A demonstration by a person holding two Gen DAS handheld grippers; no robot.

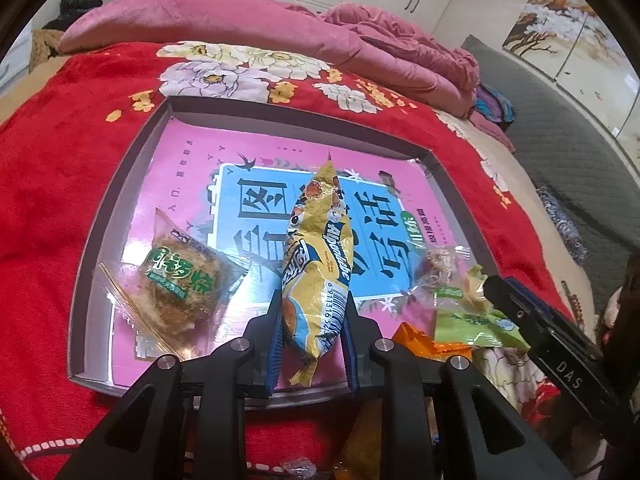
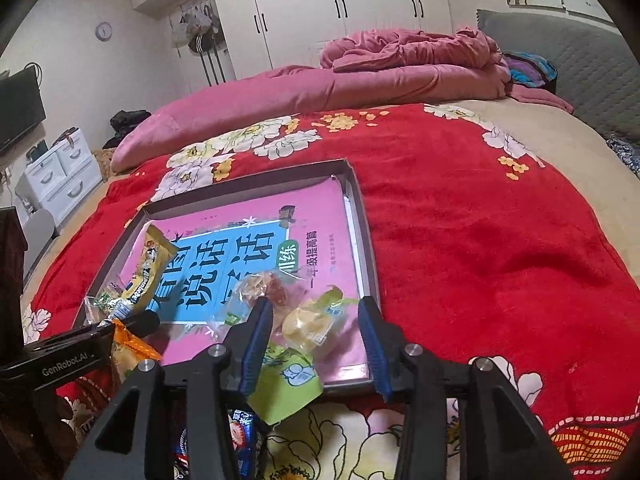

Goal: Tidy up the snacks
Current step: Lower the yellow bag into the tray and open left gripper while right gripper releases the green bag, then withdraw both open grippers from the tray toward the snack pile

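A shallow grey box (image 1: 120, 184) lies on the bed with a pink book (image 1: 192, 148) covering its floor. My left gripper (image 1: 312, 300) is shut on a long yellow candy packet (image 1: 320, 240), holding it over the box's near side. A clear-wrapped brown cake (image 1: 180, 284) rests in the box to its left. In the right wrist view my right gripper (image 2: 316, 304) stands open over the box's near right corner (image 2: 372, 360). A green and yellow snack packet (image 2: 304, 328) lies loose between its pads (image 2: 256, 340), with a clear packet (image 2: 260, 284) just beyond.
A red flowered blanket (image 2: 460, 240) covers the bed, with a folded pink quilt (image 2: 320, 88) behind the box. An orange packet (image 1: 424, 344) and a blue packet (image 2: 240, 440) lie at the near edge. A grey headboard (image 2: 580, 60) stands far right and white wardrobes (image 2: 340, 8) beyond.
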